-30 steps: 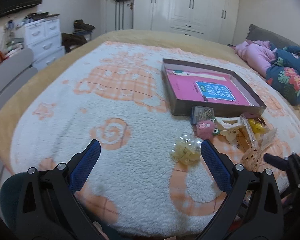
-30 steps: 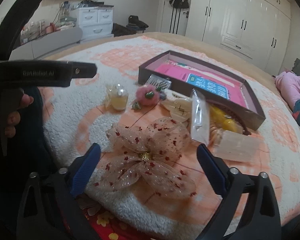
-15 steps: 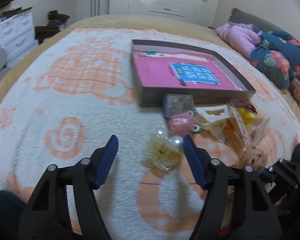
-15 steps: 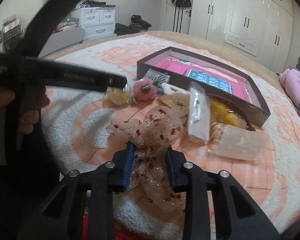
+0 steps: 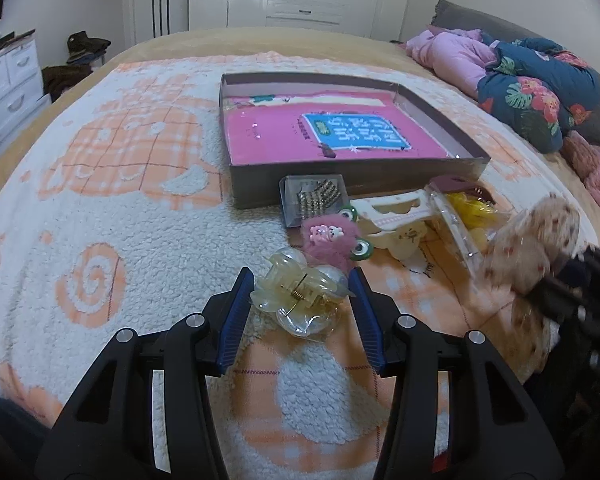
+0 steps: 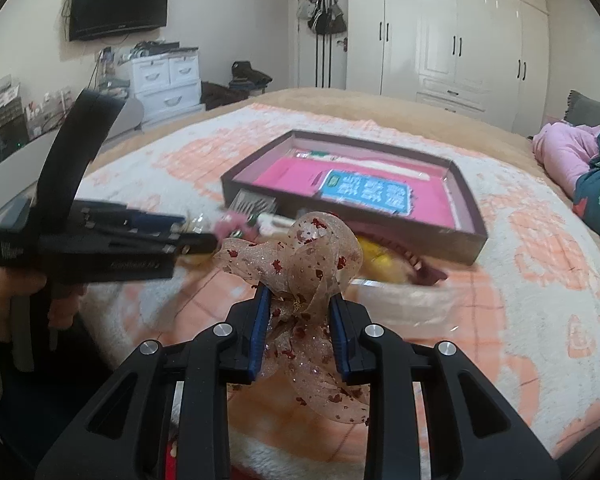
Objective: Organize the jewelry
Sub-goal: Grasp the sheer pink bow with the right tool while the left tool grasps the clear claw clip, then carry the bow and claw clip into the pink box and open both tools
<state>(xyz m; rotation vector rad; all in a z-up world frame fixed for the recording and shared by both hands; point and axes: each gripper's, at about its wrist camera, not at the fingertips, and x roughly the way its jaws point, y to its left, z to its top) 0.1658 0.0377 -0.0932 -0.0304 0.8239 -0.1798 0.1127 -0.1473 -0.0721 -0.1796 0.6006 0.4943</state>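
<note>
Your left tool (image 5: 300, 284) brackets one clear claw clip (image 5: 300, 296), fingers apart; your right tool (image 6: 300, 304) clamps one sheer bow (image 6: 308, 264).

A clear yellow hair claw (image 5: 300, 300) is seen lying on the fluffy blanket beside a fuzzy pink clip (image 5: 332, 240), a see-through bow with red dots (image 6: 312, 264) is held up off the bed, and a shallow box (image 5: 440, 120) with a pink bottom is set behind them.
</note>
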